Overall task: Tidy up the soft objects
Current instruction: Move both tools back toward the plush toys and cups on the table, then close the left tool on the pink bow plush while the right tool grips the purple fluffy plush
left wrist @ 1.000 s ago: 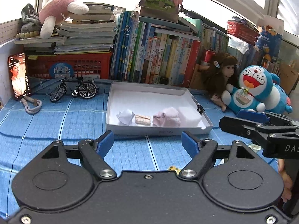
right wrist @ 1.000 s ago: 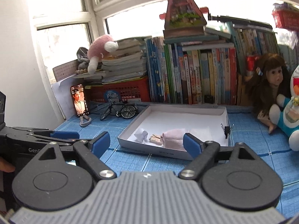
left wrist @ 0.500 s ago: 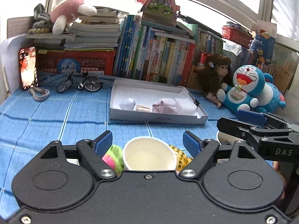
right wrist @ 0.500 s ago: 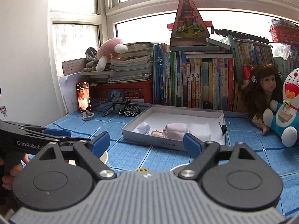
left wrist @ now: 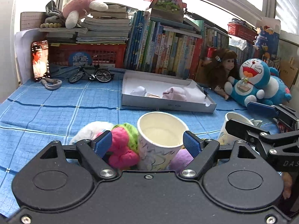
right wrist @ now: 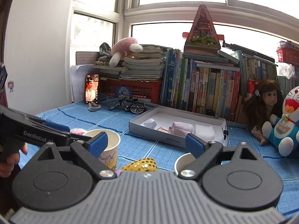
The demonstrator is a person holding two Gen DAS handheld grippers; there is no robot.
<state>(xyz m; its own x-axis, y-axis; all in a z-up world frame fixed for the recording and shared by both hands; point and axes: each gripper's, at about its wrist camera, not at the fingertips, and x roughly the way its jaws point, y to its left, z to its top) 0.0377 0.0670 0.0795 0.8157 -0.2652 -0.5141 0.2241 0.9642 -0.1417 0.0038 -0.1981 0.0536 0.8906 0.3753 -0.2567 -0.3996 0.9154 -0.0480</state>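
Soft toys [left wrist: 122,147] — a pink-and-green plush lump, a white fluffy one [left wrist: 93,130] behind it and a purple one [left wrist: 180,158] — lie bunched round a paper cup [left wrist: 160,140] on the blue cloth [left wrist: 56,112], right under the left gripper [left wrist: 147,142]. A second ago this view showed only cloth and the white tray [left wrist: 168,104]; both hands have since dropped and drawn back toward the near edge, so the cups and toys have come into frame. That puts the work within reach: the left claw stands open, straddling the cup and the pink toy, pressing on neither as far as I can tell.

The right gripper [right wrist: 146,143] is open too and empty, with a gold sequinned piece [right wrist: 142,165] low between its fingers and a second cup [right wrist: 184,161] by its right finger. Whether the gold piece is soft is hard to judge from here.

Nothing is picked up yet. The tray, well beyond the cups, already holds a few pale folded items [left wrist: 175,94], so it may be the destination.
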